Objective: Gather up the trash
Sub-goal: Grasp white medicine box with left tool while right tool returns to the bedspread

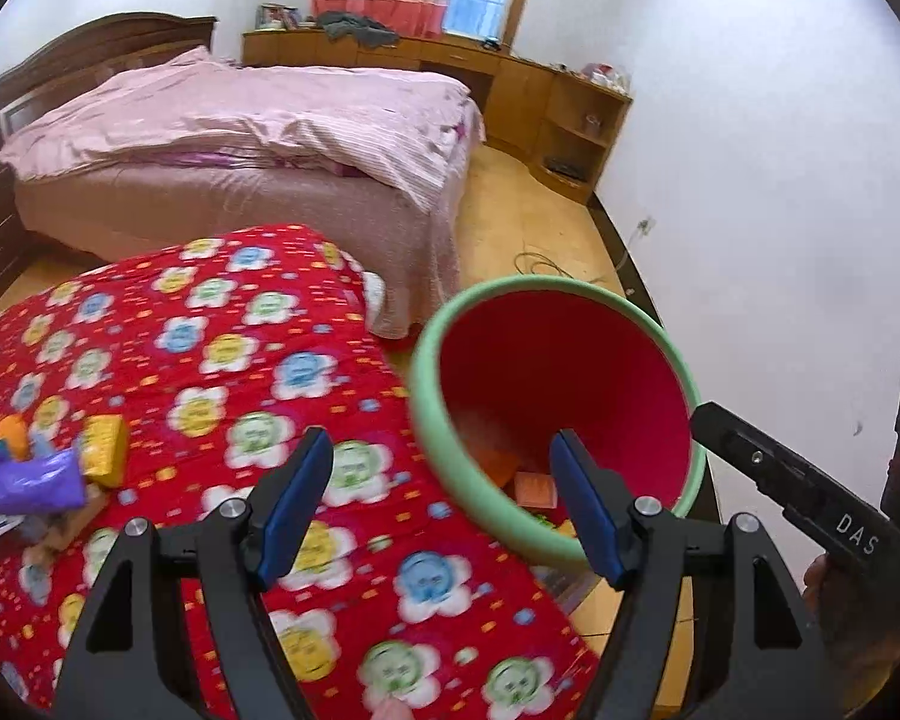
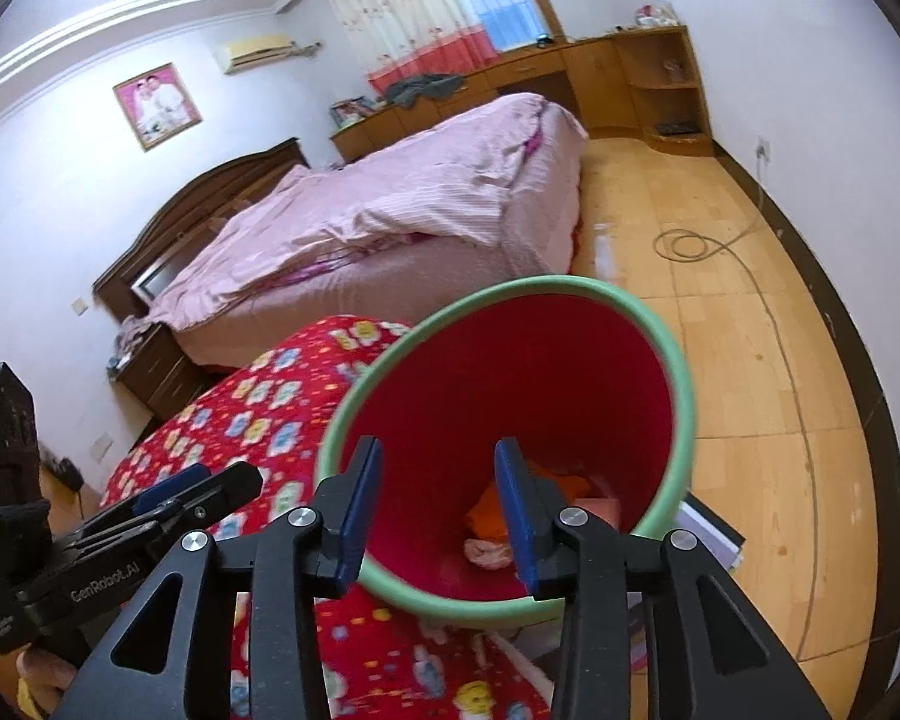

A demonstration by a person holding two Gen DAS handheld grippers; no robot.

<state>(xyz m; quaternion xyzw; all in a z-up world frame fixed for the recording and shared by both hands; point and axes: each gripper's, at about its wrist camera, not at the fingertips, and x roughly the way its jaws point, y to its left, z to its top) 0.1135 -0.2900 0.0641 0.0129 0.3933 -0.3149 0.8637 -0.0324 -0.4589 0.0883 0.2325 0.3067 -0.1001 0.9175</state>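
A red bin with a green rim (image 1: 426, 396) stands beside the red flowered quilt (image 1: 222, 360); it also shows in the right wrist view (image 2: 678, 408). Orange and pink scraps (image 2: 492, 516) lie in its bottom. My left gripper (image 1: 441, 504) is open and empty, over the quilt's edge and the bin's near rim. My right gripper (image 2: 438, 516) is open and empty, just above the bin's mouth. On the quilt at the far left lie a purple wrapper (image 1: 33, 480), a yellow packet (image 1: 105, 450) and an orange piece (image 1: 13, 435).
A pink-covered bed (image 1: 240, 138) stands behind the quilt. Wooden cabinets (image 1: 546, 96) line the far wall. A cable (image 2: 690, 243) lies coiled on the wooden floor. Papers (image 2: 711, 531) lie on the floor beside the bin. The right gripper's body (image 1: 792, 480) shows in the left wrist view.
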